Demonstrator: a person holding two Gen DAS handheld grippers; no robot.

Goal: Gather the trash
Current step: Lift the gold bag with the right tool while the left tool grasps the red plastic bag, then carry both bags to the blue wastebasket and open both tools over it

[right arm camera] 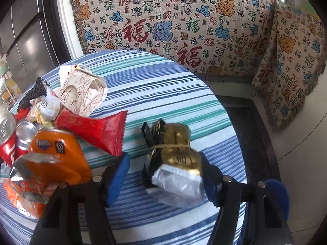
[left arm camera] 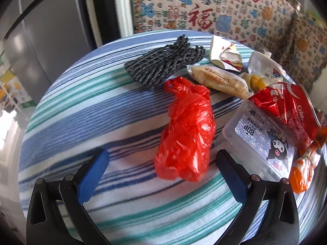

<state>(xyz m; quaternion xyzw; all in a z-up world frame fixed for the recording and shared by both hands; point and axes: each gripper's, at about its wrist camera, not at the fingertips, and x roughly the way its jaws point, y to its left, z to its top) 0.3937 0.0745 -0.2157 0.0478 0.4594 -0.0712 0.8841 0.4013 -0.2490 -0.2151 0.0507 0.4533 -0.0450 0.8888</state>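
Observation:
A crumpled red plastic bag (left arm camera: 184,130) lies on the striped tablecloth (left arm camera: 81,122). Its near end sits between the blue pads of my left gripper (left arm camera: 161,173), closer to the right pad; the jaws stand wide and neither pad presses it. In the right wrist view, a gold and black packet (right arm camera: 173,159) with a silver end, tied by a rubber band, lies between the fingers of my right gripper (right arm camera: 165,179). The right pad is at its side, and the left pad stands clear of it.
Right of the red bag are a clear plastic box (left arm camera: 259,138), a crushed Coke can (left arm camera: 286,106), food wrappers (left arm camera: 220,79) and a black foam net (left arm camera: 165,63). Left of the gold packet lie a crushed Fanta can (right arm camera: 55,153), a red wrapper (right arm camera: 96,130) and crumpled paper (right arm camera: 83,89). The table's rim (right arm camera: 235,143) curves close on the right.

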